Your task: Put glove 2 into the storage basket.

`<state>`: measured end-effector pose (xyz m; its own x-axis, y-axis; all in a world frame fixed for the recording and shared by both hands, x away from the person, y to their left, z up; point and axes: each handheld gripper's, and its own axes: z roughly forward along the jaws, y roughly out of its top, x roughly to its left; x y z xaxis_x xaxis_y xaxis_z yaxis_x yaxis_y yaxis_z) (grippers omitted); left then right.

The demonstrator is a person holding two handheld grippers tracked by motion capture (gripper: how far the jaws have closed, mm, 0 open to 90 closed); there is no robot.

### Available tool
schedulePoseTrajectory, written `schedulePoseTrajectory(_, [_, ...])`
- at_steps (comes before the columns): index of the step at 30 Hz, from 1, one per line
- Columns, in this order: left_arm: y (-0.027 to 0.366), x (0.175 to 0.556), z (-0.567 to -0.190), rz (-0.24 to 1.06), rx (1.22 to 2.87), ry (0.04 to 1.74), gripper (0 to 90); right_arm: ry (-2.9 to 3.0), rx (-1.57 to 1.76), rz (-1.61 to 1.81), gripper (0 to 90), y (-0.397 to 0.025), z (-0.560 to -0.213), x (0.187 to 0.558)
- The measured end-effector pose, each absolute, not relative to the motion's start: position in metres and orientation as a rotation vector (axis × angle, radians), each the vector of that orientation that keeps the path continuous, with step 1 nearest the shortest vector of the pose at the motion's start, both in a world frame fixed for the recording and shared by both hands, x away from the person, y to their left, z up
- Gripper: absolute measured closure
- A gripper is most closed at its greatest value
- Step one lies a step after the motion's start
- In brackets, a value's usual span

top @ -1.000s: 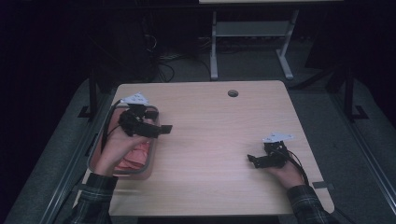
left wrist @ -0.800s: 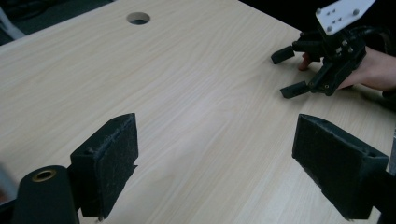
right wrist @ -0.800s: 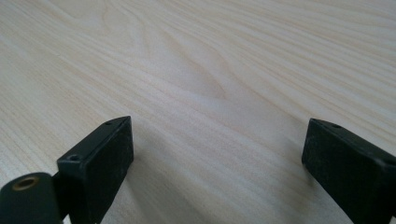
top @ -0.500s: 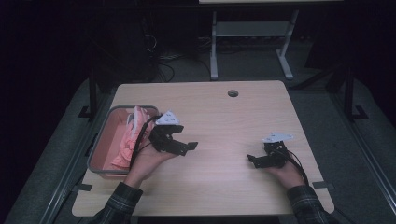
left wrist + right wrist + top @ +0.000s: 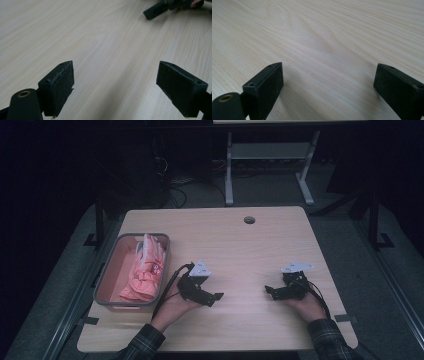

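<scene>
Pale wood counter stands in a dark room, a grey bin at its left edge holding a pink cloth. Left hand-held gripper rests on the counter just right of the bin, jaws spread wide with nothing between them. Right hand-held gripper lies well apart to the right, its jaws likewise released and empty, pointing toward the left one.

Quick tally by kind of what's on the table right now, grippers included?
Grippers: 2, the left gripper and the right gripper, both open and holding nothing
Bins: 1, the grey bin at the table's left edge
Pink cloth bundles: 1, the pink cloth inside the bin
Total: 4
</scene>
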<state>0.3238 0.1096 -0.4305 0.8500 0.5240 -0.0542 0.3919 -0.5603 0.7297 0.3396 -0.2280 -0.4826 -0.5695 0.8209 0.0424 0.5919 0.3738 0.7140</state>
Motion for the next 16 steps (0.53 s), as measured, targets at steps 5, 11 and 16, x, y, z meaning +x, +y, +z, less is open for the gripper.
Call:
schedulePoseTrajectory(5, [0.102,0.321,-0.448,0.221,2.282,0.655,14.0,2.32,1.24,1.006,8.4,-0.228,-0.483,0.34])
schedulePoseTrajectory(11, [0.097,0.319,-0.462,0.222,2.337,0.648,14.0,2.321,1.238,1.007,8.4,-0.228,-0.483,0.34])
schedulePoseTrajectory(16, [0.098,0.32,-0.465,0.219,2.345,0.658,14.0,2.321,1.238,1.007,8.4,-0.228,-0.483,0.34])
